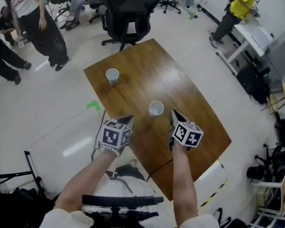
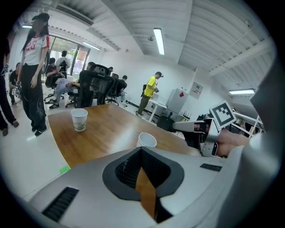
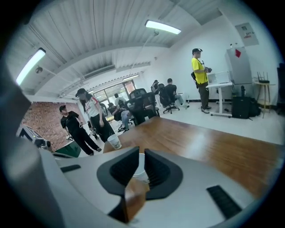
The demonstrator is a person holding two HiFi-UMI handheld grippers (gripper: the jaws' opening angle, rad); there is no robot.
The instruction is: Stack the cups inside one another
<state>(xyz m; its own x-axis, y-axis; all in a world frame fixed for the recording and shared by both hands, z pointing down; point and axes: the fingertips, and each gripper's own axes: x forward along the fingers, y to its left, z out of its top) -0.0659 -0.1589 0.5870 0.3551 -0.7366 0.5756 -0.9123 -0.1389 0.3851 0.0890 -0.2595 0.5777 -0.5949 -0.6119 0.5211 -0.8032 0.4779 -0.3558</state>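
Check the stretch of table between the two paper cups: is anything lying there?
Nothing: between the far paper cup and the near paper cup only bare wooden tabletop shows, in the head view and the left gripper view alike.

Left gripper (image 2: 141, 150): jaws closed tip to tip, nothing held, a wedge of wooden table (image 2: 111, 129) showing beneath them. Just beyond the tips stands the near paper cup (image 2: 146, 140), white and upright. The far paper cup (image 2: 79, 119), printed, stands upright well apart near the table's left edge. At right, the right gripper (image 2: 178, 126) with its marker cube (image 2: 222, 114). Background: a standing person in a white shirt (image 2: 33, 75), black office chairs (image 2: 93, 87), and a person in a yellow shirt (image 2: 150, 91).
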